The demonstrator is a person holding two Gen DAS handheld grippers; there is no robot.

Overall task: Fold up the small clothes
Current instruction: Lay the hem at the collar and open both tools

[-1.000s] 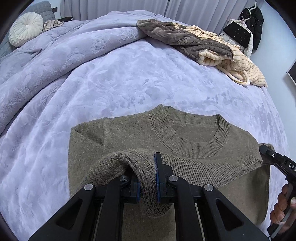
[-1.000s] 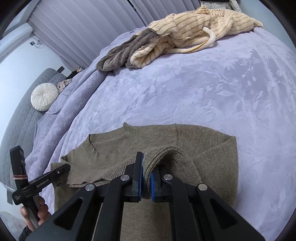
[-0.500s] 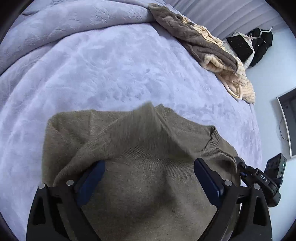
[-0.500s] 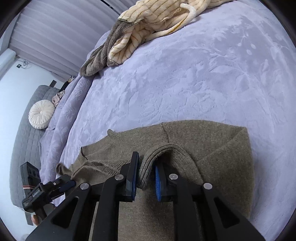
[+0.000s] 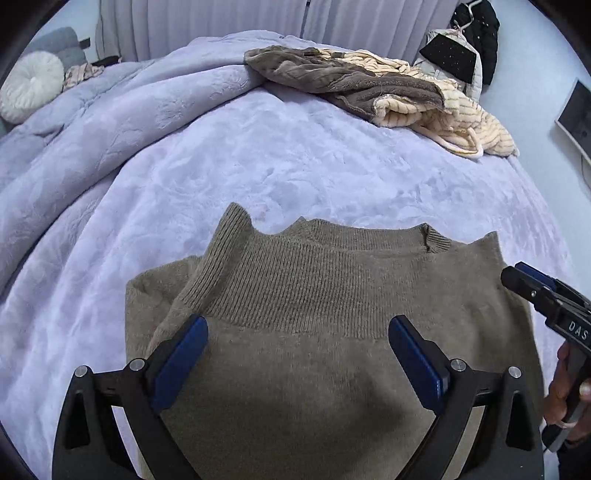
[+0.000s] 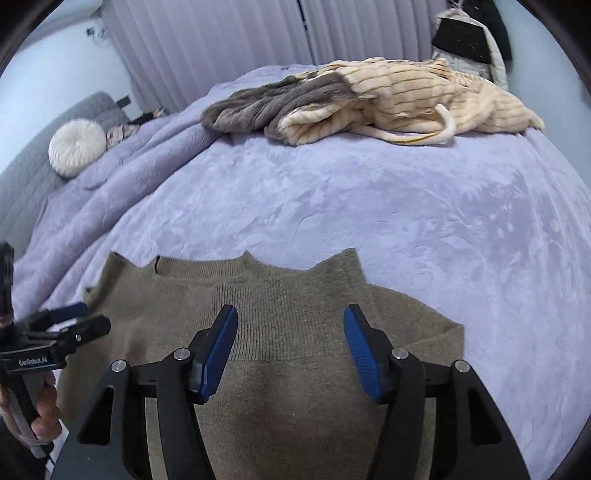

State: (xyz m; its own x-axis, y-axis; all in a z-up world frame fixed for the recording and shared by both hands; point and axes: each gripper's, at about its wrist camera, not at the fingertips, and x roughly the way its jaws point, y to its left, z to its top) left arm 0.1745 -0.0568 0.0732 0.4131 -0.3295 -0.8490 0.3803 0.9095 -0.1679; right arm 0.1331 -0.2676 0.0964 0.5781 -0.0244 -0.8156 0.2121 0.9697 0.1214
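An olive-brown knit sweater (image 5: pixel 314 369) lies on the lilac bedspread (image 5: pixel 295 166), folded so its ribbed hem (image 5: pixel 295 288) rests flat just below the collar. My left gripper (image 5: pixel 298 325) hovers over the fold, open wide, with nothing touching its blue pads. In the right wrist view the sweater (image 6: pixel 406 321) sits under my right gripper (image 6: pixel 291 314). Its jaws are opening, and no cloth is pinched between them. Each gripper also shows in the other's view: the right gripper (image 5: pixel 528 284) at the sweater's right edge, the left gripper (image 6: pixel 74 321) at its left edge.
A heap of brown and cream striped clothes (image 5: pixel 369 85) lies at the far side of the bed. A rumpled duvet (image 5: pixel 92 129) and a round white cushion (image 5: pixel 29 85) are at the left. Dark garments (image 5: pixel 476 29) hang at the top right. A person's hand (image 6: pixel 40 406) grips the left handle.
Both grippers were shut on the sweater's ribbed hem and have let it go, the left first. The hem has dropped flat near the collar.
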